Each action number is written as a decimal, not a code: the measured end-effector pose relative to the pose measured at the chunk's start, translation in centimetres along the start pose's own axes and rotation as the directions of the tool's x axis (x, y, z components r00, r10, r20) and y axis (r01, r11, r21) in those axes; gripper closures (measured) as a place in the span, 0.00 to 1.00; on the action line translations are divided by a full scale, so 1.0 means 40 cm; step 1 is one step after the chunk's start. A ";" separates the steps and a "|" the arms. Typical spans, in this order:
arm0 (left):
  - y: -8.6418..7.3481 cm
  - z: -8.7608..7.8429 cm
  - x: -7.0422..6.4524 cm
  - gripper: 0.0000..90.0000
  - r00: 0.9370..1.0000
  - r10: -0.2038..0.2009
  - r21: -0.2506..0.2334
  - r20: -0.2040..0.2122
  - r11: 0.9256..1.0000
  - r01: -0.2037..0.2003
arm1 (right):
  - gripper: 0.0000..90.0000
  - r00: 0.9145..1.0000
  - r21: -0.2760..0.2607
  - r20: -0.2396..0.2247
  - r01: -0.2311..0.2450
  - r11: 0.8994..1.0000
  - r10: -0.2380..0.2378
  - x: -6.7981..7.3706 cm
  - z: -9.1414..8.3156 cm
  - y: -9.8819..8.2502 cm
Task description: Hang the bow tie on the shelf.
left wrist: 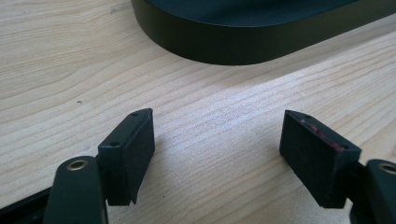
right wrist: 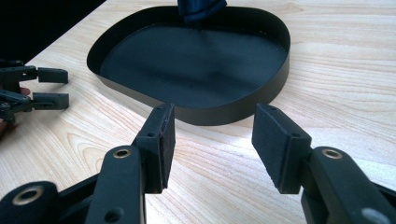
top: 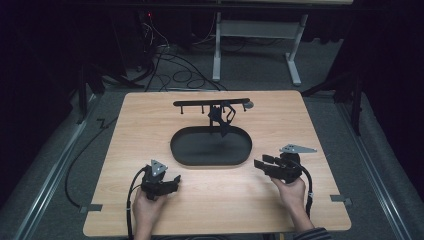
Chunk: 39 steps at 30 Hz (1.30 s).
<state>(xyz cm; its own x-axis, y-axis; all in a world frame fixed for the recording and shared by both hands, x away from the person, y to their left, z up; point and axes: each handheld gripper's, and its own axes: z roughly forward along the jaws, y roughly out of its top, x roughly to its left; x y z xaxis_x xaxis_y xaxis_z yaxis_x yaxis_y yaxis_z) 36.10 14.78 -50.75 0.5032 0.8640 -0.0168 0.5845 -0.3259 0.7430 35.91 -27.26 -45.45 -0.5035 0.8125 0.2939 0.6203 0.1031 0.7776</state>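
A black oval tray (top: 182,152) lies in the middle of the wooden table (top: 150,120). From its far side rises a black stand (top: 220,117) with a horizontal bar of small hooks (top: 200,103). My left gripper (top: 173,182) rests near the table's front left, pointing right toward the tray, open with nothing between its pads. In the left gripper view it (left wrist: 217,149) hovers over bare wood, the tray wall (left wrist: 243,44) beyond it. My right gripper (top: 261,162), front right, points left at the tray, open and empty. In the right gripper view it (right wrist: 212,135) faces the tray rim (right wrist: 233,112), with the left gripper (right wrist: 51,86) farther off.
Two grey tape marks (top: 92,206) (top: 342,200) sit at the table's front corners. Cables (top: 175,75) lie on the floor behind the table, beside a white table frame (top: 217,50). Dark stands flank the table on both sides.
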 end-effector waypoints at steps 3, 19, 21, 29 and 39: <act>0.000 0.000 0.000 0.30 1.000 0.000 0.001 0.001 1.000 0.000 | 0.57 1.000 0.007 0.011 0.002 1.000 -0.002 0.002 0.005 -0.003; 0.000 0.000 0.000 0.30 1.000 0.000 0.001 0.001 1.000 0.000 | 0.57 1.000 0.044 0.021 0.009 0.999 -0.010 0.003 0.038 -0.023; 0.000 0.000 0.000 0.30 1.000 0.000 0.002 0.001 1.000 0.000 | 0.57 1.000 0.047 0.024 0.012 0.999 -0.013 0.003 0.042 -0.026; 0.000 0.000 0.000 0.30 1.000 0.000 0.001 0.001 1.000 0.000 | 0.56 0.998 0.072 0.045 0.047 0.996 -0.050 0.015 0.058 -0.032; 0.000 0.000 0.000 0.30 1.000 0.000 0.000 0.000 1.000 0.000 | 0.56 0.995 0.094 0.062 0.073 0.993 -0.079 0.024 0.076 -0.042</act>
<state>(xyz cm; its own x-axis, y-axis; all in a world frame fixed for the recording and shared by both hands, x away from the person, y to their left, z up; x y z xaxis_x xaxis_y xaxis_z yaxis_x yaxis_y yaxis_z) 36.10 14.78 -50.75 0.5031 0.8640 -0.0171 0.5847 -0.3258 0.7429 36.21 -24.91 -48.15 -0.5129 0.8356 0.1967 0.6359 0.2159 0.7410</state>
